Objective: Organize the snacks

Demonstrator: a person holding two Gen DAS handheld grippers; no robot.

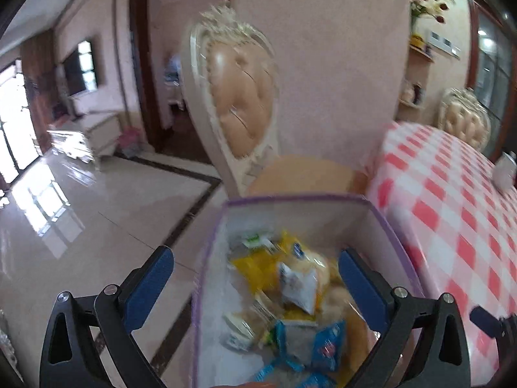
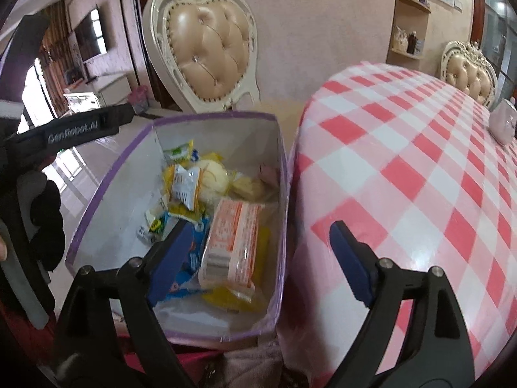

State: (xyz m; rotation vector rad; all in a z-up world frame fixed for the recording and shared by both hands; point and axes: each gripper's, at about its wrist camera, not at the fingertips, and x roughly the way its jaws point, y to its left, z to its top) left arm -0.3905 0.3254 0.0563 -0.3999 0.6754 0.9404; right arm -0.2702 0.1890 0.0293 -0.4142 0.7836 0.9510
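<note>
**Snack box held off the table's edge, both claws empty**

The left claw (image 1: pixel 257 278) is spread wide, nothing between its pads, poised over the box (image 1: pixel 392 226). The right claw (image 2: pixel 261 258) is likewise held apart and empty, one finger over the box, the other over the checked table (image 2: pixel 404 148). The snacks (image 2: pixel 206 194) are piled loosely inside the box, an orange packet (image 2: pixel 232 242) lying uppermost near the right wall. The box is kept just left of the table, probably so packets can be dropped in from its edge. A chair (image 2: pixel 202 48) stands beyond.
</note>
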